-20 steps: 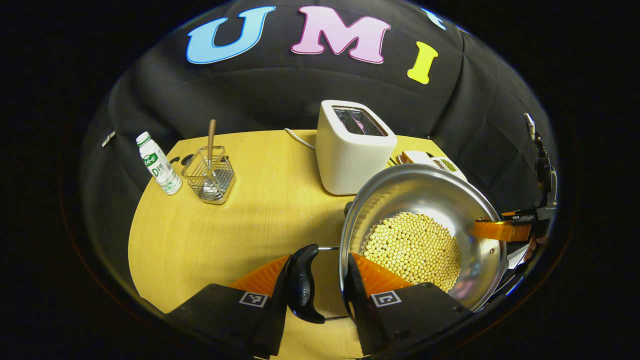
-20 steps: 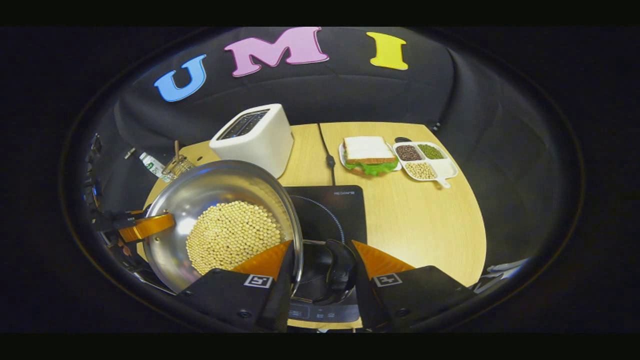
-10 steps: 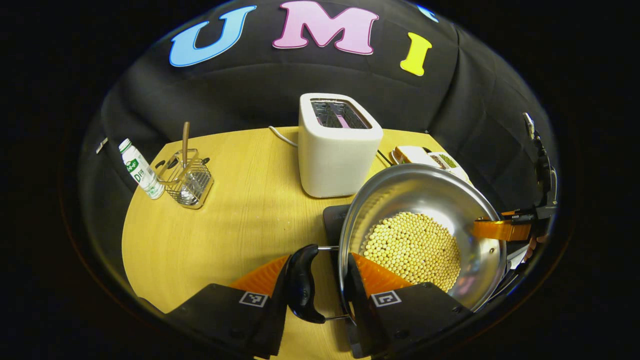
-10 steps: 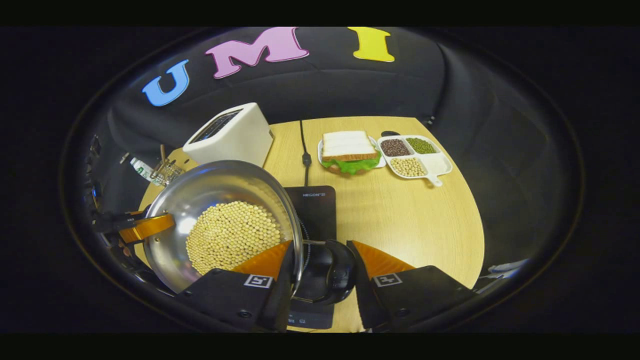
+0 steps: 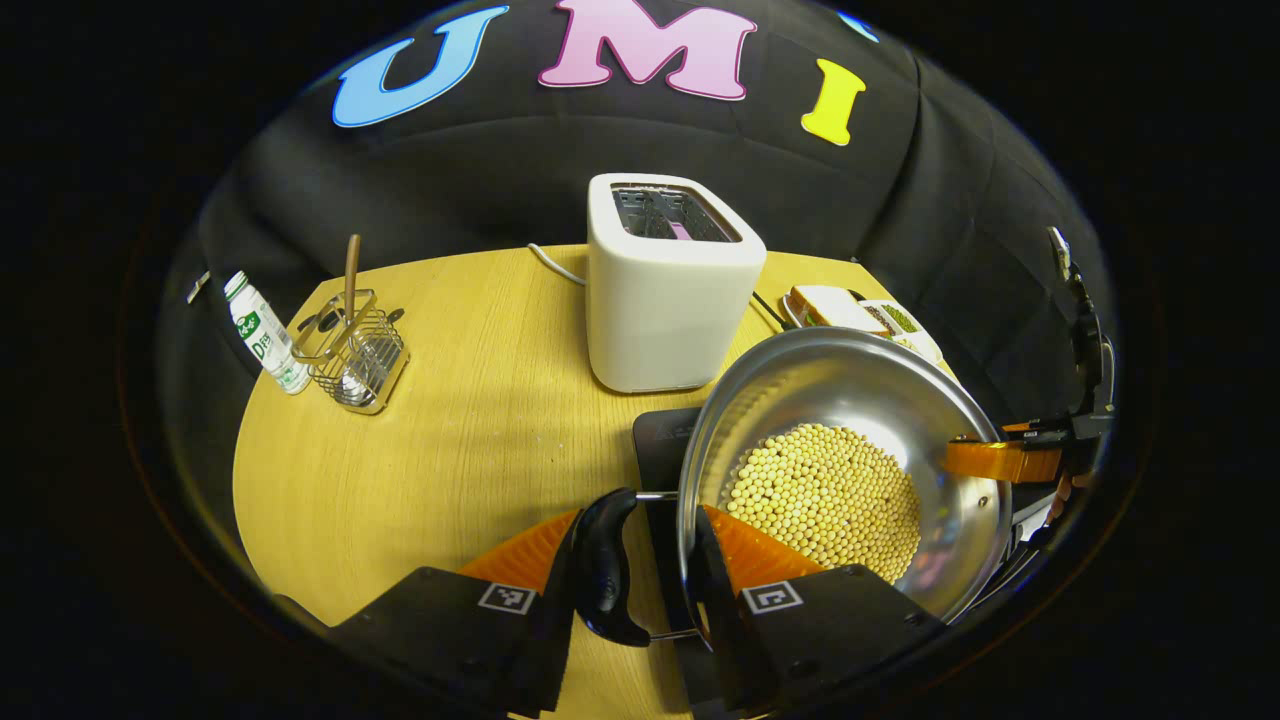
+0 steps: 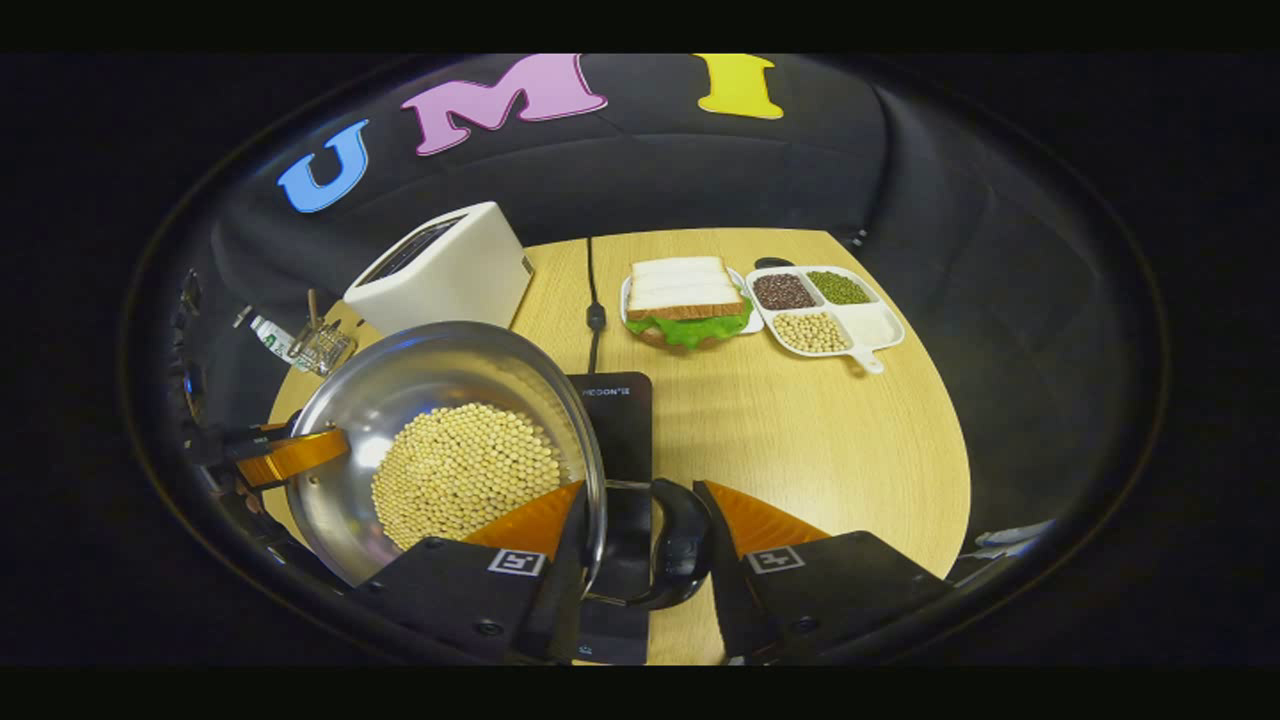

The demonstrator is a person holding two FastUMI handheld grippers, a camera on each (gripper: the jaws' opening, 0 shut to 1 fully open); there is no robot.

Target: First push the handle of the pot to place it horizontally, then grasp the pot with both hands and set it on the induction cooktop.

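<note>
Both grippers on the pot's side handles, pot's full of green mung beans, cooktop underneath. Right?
Wrong on the contents: the pot holds pale yellow soybeans, as the right gripper view shows. The rest stands: the left gripper and right gripper each straddle a handle and rim, with the cooktop below.

Table [image 6: 850,450] with toaster [image 5: 670,290], cooktop [image 6: 615,410]

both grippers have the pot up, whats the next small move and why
Probably carry the pot further over the induction cooktop, then lower it. In the right gripper view much of the black cooktop still shows beside the pot's rim, so it looks off-centre. The left gripper and right gripper each straddle a black side handle, so the lift looks balanced.
</note>
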